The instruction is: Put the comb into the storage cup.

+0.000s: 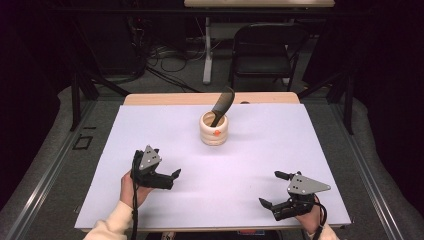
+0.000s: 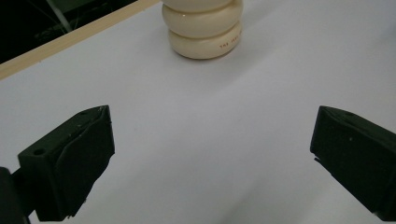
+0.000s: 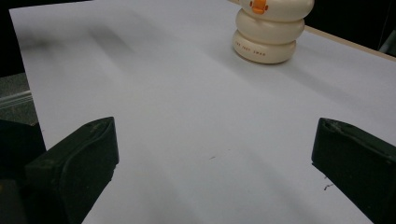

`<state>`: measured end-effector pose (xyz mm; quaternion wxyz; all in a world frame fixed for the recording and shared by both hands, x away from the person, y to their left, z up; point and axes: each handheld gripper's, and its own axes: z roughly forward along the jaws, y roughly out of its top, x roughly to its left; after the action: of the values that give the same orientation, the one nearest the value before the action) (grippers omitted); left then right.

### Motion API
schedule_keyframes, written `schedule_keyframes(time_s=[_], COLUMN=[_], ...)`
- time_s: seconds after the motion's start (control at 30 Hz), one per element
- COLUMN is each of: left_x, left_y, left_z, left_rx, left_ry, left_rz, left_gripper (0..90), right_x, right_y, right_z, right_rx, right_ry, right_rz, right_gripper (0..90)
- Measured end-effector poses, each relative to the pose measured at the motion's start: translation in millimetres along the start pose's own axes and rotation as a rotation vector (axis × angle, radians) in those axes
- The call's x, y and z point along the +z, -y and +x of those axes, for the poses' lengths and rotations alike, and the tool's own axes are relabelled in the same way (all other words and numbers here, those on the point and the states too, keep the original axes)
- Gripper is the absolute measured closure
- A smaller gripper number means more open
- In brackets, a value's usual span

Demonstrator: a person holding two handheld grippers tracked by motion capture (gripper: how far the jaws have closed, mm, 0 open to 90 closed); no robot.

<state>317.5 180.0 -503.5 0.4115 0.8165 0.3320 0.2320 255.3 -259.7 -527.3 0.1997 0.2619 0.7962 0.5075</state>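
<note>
Nearest the person, the left tool and the right tool rest low over the white worktop, one at each front corner, well apart from each other. Both stand with jaws spread wide and nothing between them — each gripper view looks along two black jaws with bare white surface in the gap.

Farther back, near the middle of the worktop and a little toward its far edge, stands a cream holder shaped like stacked rings, with a small orange mark on its front. It is upright and well apart from both tools. A dark comb stands in it, leaning up and to the right, its upper end clear of the rim.

The holder looks glazed and rigid, probably ceramic or hard plastic — smooth, likely slippery, and apt to chip or tip if knocked. Its ringed sides offer grooves where a jaw could seat; a grip across the body low down seems safest. The comb looks light, thin and stiff, so it should lift out easily if taken across its flat faces near the free top end, with the other tool steadying the holder.

Beyond the worktop, a folding chair stands on the floor.
</note>
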Motion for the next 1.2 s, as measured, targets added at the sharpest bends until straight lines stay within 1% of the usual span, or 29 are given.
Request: schedule_keyframes(time_s=[0.03,0.33,0.43,0.63,0.7,0.87,1.13,1.2], left_x=[-1.3,-12.1,-15.9,-21.7,-23.9,-28.2,-34.2,-35.6], left_y=[1.0,12.4,15.8,23.0,24.6,28.4,36.5,39.4], left_z=[-0.8,-5.2,-6.5,-8.6,-9.6,-12.5,-16.3,-17.3], left_rx=[-0.006,-0.009,-0.011,-0.026,-0.024,-0.022,-0.033,-0.032], left_ry=[0.001,0.006,-0.005,-0.001,-0.004,-0.007,-0.017,-0.017], left_rz=[-0.003,-0.01,-0.024,-0.031,-0.032,-0.044,-0.062,-0.058], left_gripper=[0.0,0.0,0.0,0.0,0.0,0.0,0.0,0.0], right_x=[-0.2,0.0,-0.9,0.9,0.6,-0.1,0.5,0.6], right_y=[0.0,0.4,0.4,0.3,0.8,0.6,1.3,1.3], right_z=[-0.1,-0.1,0.1,0.4,0.1,0.3,-0.1,0.0], right_rx=[0.001,0.005,0.005,0.002,0.008,0.003,0.003,0.003], right_ry=[0.0,0.0,0.002,-0.001,-0.001,0.0,0.001,0.001], right_rz=[-0.003,0.001,0.002,0.008,0.009,0.007,0.015,0.014], right_gripper=[0.0,0.0,0.0,0.0,0.0,0.0,0.0,0.0])
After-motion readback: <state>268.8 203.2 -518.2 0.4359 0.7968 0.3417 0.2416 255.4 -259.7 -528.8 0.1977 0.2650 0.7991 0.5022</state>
